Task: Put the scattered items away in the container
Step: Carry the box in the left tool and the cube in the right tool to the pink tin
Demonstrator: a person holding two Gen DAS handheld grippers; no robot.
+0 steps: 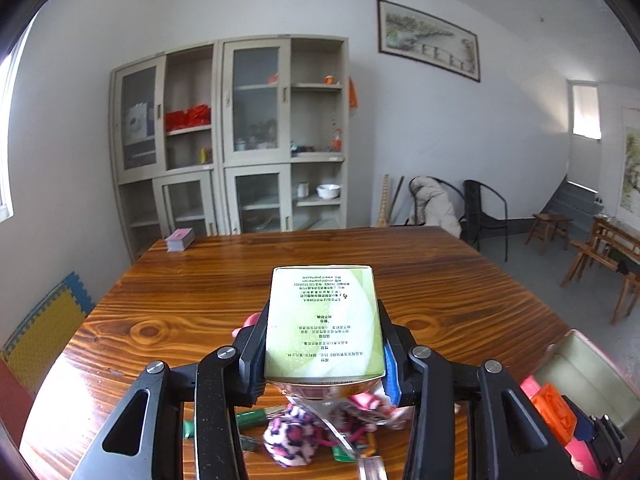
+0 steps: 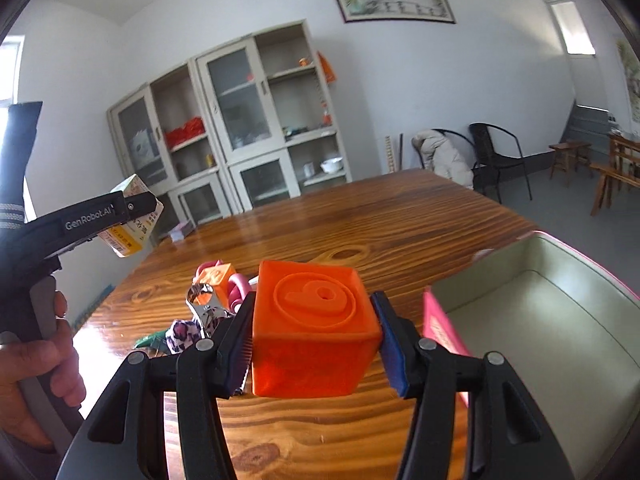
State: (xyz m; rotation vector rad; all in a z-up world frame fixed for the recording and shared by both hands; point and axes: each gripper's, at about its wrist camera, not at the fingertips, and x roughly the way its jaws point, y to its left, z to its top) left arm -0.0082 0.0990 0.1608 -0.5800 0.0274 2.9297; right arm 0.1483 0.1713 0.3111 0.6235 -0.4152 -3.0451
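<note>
Both grippers pinch loads above the table's near edge: left gripper (image 1: 324,344) a light, crushable carton (image 1: 323,320) by its sides, right gripper (image 2: 314,344) a rigid orange cube (image 2: 314,328).

My right tool (image 2: 316,344) grips an orange cube (image 2: 314,330) between its pads, the face with a raised 6 in a ring turned up, above the wooden worktop (image 2: 400,224). To its right stands the open container (image 2: 560,320), pink outside and pale inside. At far left my left hand (image 2: 36,344) holds the left tool (image 2: 136,208), clamped on a small yellow and green carton (image 2: 134,236) in the air. Behind the cube lie a second orange block (image 2: 216,274), a metal clip (image 2: 204,304), a pink loop (image 2: 239,286) and a spotted fabric piece (image 2: 182,334).
</note>
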